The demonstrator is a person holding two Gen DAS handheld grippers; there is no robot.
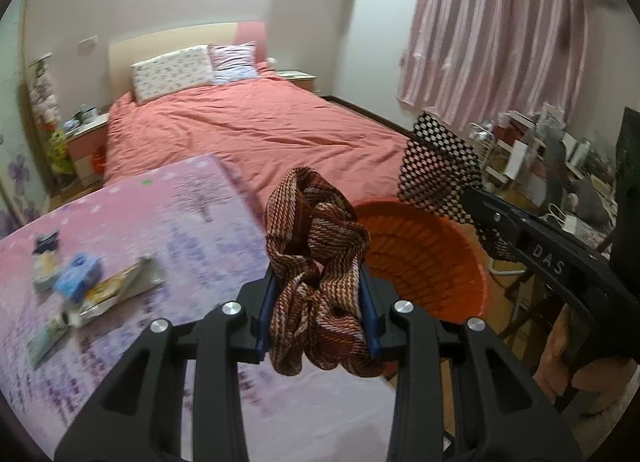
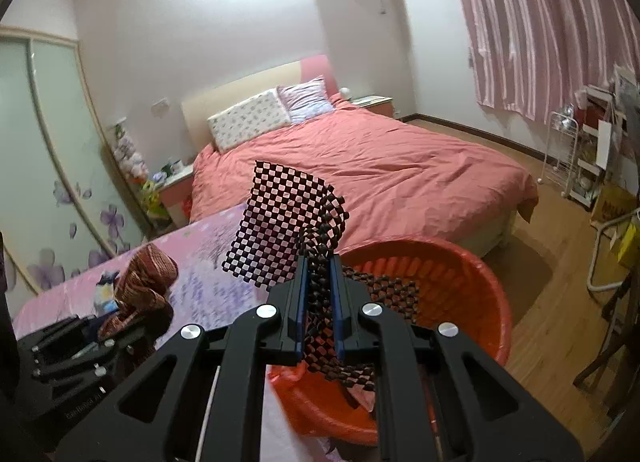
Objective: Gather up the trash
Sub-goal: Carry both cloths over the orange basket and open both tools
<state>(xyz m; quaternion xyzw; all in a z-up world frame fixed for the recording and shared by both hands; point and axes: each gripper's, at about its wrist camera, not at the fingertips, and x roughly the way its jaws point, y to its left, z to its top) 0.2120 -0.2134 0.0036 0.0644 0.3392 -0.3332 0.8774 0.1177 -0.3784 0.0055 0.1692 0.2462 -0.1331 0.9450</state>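
A: Trash first — where's it at?

B: Near end: left gripper (image 1: 318,314) is clenched on a bunched brown striped scarf (image 1: 316,262), blue pads pressing both sides, cloth spilling over the top and hanging below. It's up off the pink tablecloth (image 1: 180,221), beside the orange basket (image 1: 440,262).

A: Right one?

B: Right gripper (image 2: 319,302) is squeezed tight on a black mesh mat (image 2: 280,217). The mesh is thin, so the jaws stand nearly together. One flap stands above the fingers, the rest droops over the basket (image 2: 472,294) opening.

A: Why both held there?

B: My read: the basket is the collecting bin, sitting at the table edge so either hand can drop straight in. The mat looks about ready to let go; the scarf is still a bit to the side.

A: Anything left on the table?

B: Yes. Loose wrappers and small packets (image 1: 76,282) lie in a cluster on the cloth, well apart from the basket. Blurred, can't name them. Probably next to collect.

A: Further back?

B: Bed with a coral cover (image 2: 380,165) behind the table, pillows (image 2: 252,117) at the headboard, pink striped curtain (image 1: 500,29) on the far wall, cluttered shelves (image 1: 520,141) below it. Not part of the job, I'd say.

A: Risk?

B: The scarf's hanging loop could snag the basket rim.
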